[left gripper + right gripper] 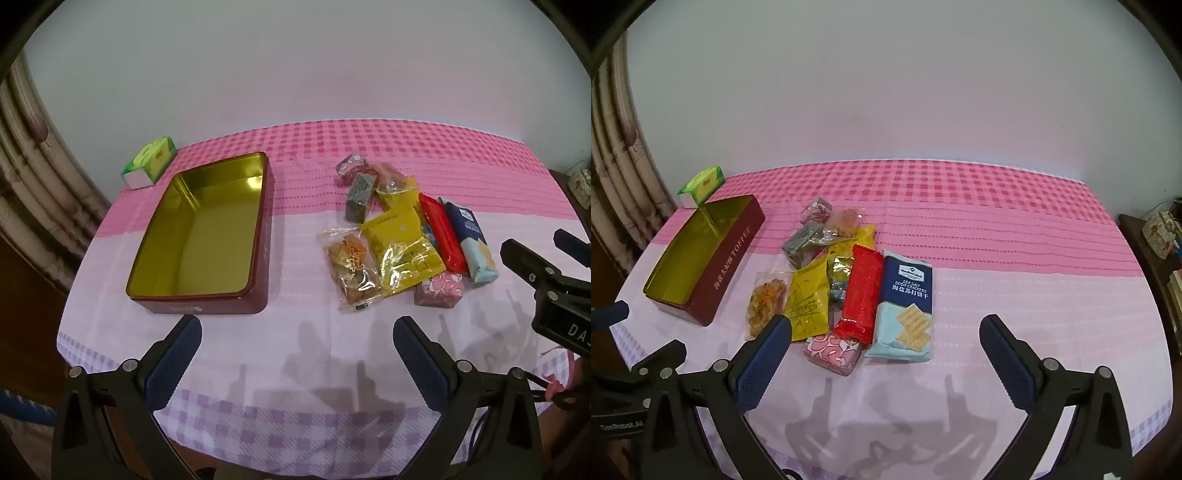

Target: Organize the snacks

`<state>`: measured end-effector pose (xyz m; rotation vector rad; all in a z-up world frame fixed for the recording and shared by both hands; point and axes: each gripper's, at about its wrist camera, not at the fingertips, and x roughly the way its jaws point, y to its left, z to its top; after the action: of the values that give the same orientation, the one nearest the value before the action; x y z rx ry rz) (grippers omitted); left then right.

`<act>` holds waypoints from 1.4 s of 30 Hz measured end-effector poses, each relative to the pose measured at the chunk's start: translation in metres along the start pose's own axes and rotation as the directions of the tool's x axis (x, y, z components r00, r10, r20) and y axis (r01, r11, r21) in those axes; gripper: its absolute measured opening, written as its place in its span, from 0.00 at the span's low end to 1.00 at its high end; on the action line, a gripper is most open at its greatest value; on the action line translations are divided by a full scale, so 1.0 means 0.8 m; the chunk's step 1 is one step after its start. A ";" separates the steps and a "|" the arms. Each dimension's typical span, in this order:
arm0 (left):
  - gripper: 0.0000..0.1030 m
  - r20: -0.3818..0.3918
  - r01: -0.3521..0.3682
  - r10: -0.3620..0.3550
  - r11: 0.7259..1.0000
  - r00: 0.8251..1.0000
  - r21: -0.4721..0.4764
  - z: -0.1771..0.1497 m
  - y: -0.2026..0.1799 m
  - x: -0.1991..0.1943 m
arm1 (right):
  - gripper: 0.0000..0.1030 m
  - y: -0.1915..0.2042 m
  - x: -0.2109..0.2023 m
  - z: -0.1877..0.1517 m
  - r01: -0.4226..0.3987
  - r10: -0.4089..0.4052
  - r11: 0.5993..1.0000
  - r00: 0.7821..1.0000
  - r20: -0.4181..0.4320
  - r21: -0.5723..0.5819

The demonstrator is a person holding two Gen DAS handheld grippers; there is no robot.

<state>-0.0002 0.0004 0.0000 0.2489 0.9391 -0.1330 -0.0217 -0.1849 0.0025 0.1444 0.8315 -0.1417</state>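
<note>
Here both jaws stand wide apart, holding nothing: left gripper (297, 339) and right gripper (884, 338) hover over the table's (997, 295) near edge. Snack packets (860, 288) lie heaped mid-table. The open tin (207, 229) sits toward the left edge, the green box (151, 162) at the far-left corner.

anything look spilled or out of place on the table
Nothing spilled or damaged. The snack packets lie in a loose overlapping heap on the tablecloth, beside the empty toffee tin rather than in it.
</note>
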 end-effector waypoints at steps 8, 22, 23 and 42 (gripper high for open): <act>1.00 -0.028 0.025 -0.026 1.000 0.999 -0.017 -0.002 -0.001 0.009 | 0.98 0.007 0.009 -0.001 -0.001 0.000 1.000 1.000 -0.019 -0.017; 1.00 -0.053 0.073 -0.076 0.996 0.996 -0.051 -0.006 0.005 0.018 | 0.98 0.005 0.008 -0.003 -0.015 0.014 1.000 1.000 -0.024 -0.005; 1.00 -0.051 0.081 -0.083 0.996 0.995 -0.046 -0.005 0.005 0.019 | 0.98 0.005 0.009 -0.003 -0.014 0.014 1.000 1.000 -0.026 -0.007; 1.00 -0.012 0.096 -0.096 0.995 0.995 0.033 -0.006 -0.009 0.019 | 0.98 0.002 0.014 -0.008 -0.014 0.014 1.000 0.999 -0.035 -0.001</act>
<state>0.0032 -0.0050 -0.0159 0.2353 0.9602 -0.2363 -0.0185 -0.1830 -0.0096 0.1519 0.8654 -0.1261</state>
